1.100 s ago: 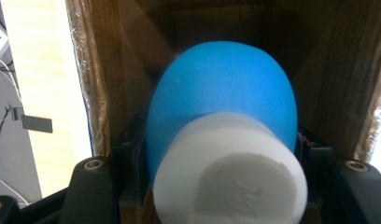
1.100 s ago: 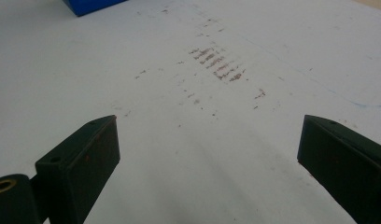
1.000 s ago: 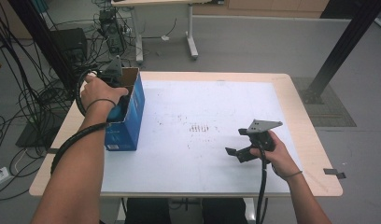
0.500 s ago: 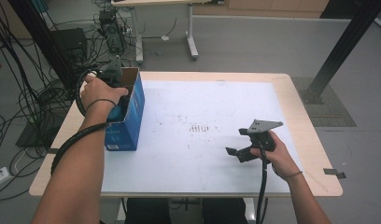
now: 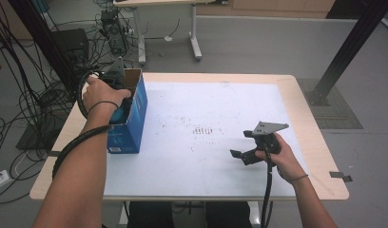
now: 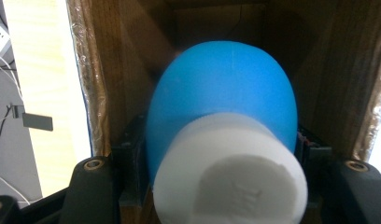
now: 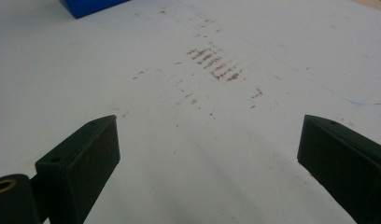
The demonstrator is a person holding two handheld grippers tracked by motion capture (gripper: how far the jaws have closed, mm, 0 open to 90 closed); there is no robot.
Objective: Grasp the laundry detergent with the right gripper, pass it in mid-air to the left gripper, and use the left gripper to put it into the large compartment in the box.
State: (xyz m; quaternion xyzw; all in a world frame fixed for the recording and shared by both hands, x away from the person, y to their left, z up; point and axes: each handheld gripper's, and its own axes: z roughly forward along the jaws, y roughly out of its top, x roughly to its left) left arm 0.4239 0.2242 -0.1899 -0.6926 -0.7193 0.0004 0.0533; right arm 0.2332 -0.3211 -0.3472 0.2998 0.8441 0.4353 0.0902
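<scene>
An open cardboard box [image 5: 130, 121] with blue outer walls stands on the table's left side. My left gripper [image 5: 120, 105] reaches down into it, shut on a blue rounded object [image 6: 226, 102] with a white cylindrical end [image 6: 230, 172]; the white end faces the camera. The box's brown inner walls [image 6: 114, 70] rise on both sides of it. My right gripper [image 5: 242, 156] rests low over the white sheet at the right front, open, with nothing between its jaws [image 7: 209, 154].
A white sheet [image 5: 211, 104] with brown scuff marks [image 7: 214, 63] covers most of the wooden table [image 5: 306, 123]. Cables and equipment [image 5: 54, 52] lie on the floor at the left. A black post [image 5: 349, 47] stands at the right rear.
</scene>
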